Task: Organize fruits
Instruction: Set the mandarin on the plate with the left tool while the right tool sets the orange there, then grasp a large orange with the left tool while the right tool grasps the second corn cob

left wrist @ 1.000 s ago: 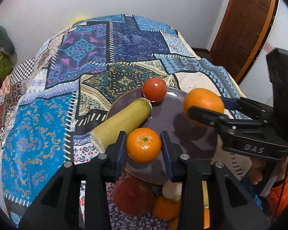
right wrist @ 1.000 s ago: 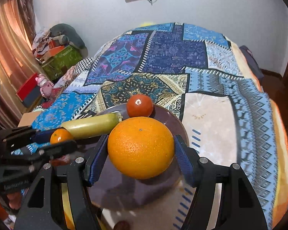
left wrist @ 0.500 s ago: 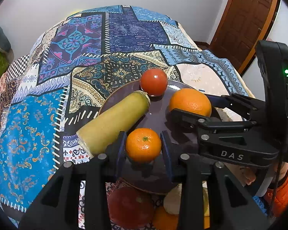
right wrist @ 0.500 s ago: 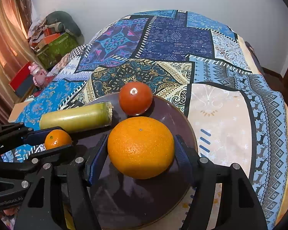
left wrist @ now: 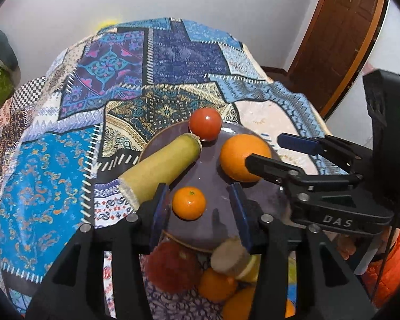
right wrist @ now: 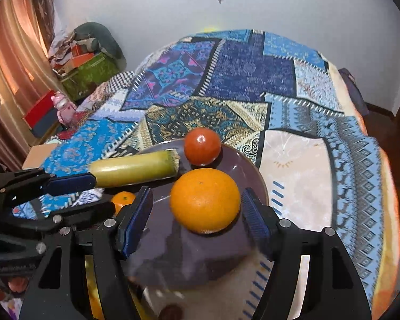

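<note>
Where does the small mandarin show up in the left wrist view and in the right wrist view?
Left wrist view: the small mandarin sits low centre on the plate, between the open left gripper fingers.
Right wrist view: the mandarin peeks out at left of centre, partly hidden behind gripper fingers.
Shared landmark: the red tomato at the plate's far edge.

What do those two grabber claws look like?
Both grippers, left and right, are black plastic frames with silver screws and blue pads inside the jaws. The right one carries white "DAS" lettering and a small green light. An orange sleeve shows behind it.
</note>
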`<state>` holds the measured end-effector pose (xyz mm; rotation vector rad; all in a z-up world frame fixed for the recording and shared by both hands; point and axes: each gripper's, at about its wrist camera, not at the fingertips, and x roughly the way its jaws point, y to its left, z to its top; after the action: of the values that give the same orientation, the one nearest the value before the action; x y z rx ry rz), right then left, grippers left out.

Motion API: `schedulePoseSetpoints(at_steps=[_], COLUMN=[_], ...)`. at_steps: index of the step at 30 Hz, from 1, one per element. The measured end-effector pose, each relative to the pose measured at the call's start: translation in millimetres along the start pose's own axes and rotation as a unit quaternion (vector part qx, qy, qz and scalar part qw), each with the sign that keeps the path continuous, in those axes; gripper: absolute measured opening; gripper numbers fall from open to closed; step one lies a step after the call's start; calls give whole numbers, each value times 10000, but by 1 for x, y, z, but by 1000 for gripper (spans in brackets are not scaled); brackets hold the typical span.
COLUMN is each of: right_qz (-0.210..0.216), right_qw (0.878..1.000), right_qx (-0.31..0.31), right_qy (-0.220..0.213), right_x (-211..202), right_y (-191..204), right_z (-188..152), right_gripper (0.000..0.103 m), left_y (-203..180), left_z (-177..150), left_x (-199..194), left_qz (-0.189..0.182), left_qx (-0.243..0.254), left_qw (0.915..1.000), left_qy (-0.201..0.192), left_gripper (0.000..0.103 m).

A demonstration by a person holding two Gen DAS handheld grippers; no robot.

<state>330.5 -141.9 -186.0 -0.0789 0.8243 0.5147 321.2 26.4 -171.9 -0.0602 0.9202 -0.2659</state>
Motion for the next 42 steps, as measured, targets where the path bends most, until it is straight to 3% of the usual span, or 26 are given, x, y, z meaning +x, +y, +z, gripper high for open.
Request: schedulePoseSetpoints(at_steps=[8,17,23,31,33,42], right_qz=[3,93,93,8,21,267], right_qw=[9997,9999,9999,9998,9998,9994], right_qx=[-162,-53,48,139,165,104], right_qy=[-201,-88,41,133,149,185], right_x=[-48,-79,-86,-90,-89,-66], right_y=[13,23,23,14,13,25], right_z=[-22,-67,-90,-102,-103,-92], right_gripper=[67,67,67,67,67,67], left_y=[-8,-30,-45,-52,-52,-37], left_z=[-22,-71,-100,-113,-114,-122], left_x=[-47,-75,-57,-17,-13,-37], left_qz=[139,185,101,122,109,74], left_qx=[67,88,66,-200,-241,-150], left_qw=[9997,9998,9994,9976,9977,9986], left_qy=[-205,-81,318,659,630,494], left_gripper=[56,68,69,69,61,59])
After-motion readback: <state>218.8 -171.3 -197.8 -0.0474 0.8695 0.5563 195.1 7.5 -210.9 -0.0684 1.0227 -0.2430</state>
